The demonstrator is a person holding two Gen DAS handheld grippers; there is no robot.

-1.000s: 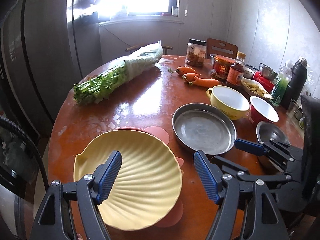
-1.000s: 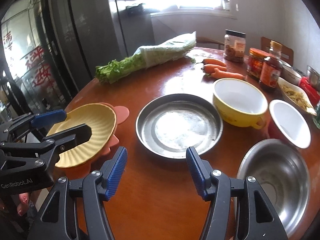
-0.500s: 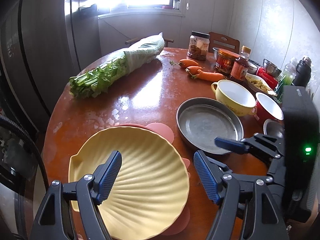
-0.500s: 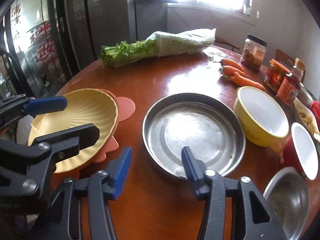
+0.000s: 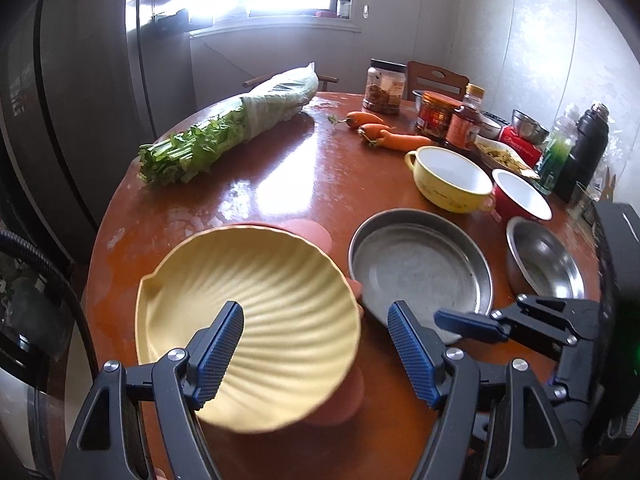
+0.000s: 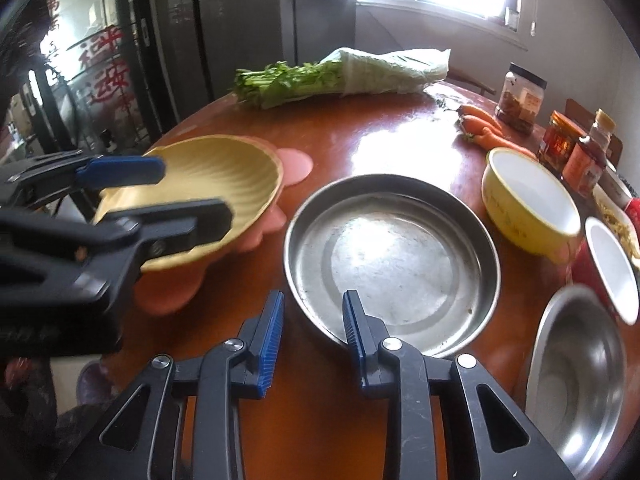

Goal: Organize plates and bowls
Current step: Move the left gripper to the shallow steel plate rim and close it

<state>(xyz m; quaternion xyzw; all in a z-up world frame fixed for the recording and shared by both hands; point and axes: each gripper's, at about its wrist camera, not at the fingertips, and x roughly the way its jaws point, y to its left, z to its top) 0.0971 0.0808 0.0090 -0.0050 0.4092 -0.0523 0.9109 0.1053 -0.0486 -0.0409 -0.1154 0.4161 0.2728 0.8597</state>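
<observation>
While the right tool (image 6: pixel 312 322) sits low over the near rim of the round steel plate (image 6: pixel 394 258), its blue pads have just been closing toward each other; the rim passes between them, and whether the pads already press on it cannot be told, since a gap shows beside the left pad. In the left wrist view this same tool (image 5: pixel 460 322) reaches in from the right edge, its blue tip over the plate's (image 5: pixel 420 268) near rim.

Over at the left, the left tool (image 5: pixel 316 350) stands with its pads well apart, one pad above the inside of the yellow scalloped plate (image 5: pixel 256 312), the other beyond the plate's right edge. That plate looks tilted, its right side raised off the pink plate (image 5: pixel 316 234) beneath it, and its outline is blurred; a grip on it cannot be confirmed. From the right wrist view, the left tool (image 6: pixel 160 188) brackets the yellow plate's (image 6: pixel 216 176) near side, blue finger above and black finger in front.

On the reddish round worktop (image 5: pixel 280 184), a yellow handled bowl (image 5: pixel 450 178), a red bowl with white inside (image 5: pixel 522 198) and a steel bowl (image 5: pixel 544 260) stand in a line to the right of the steel plate. Behind them lie carrots (image 5: pixel 384 134), a wrapped bundle of celery (image 5: pixel 228 132), and several jars (image 5: pixel 386 86).
</observation>
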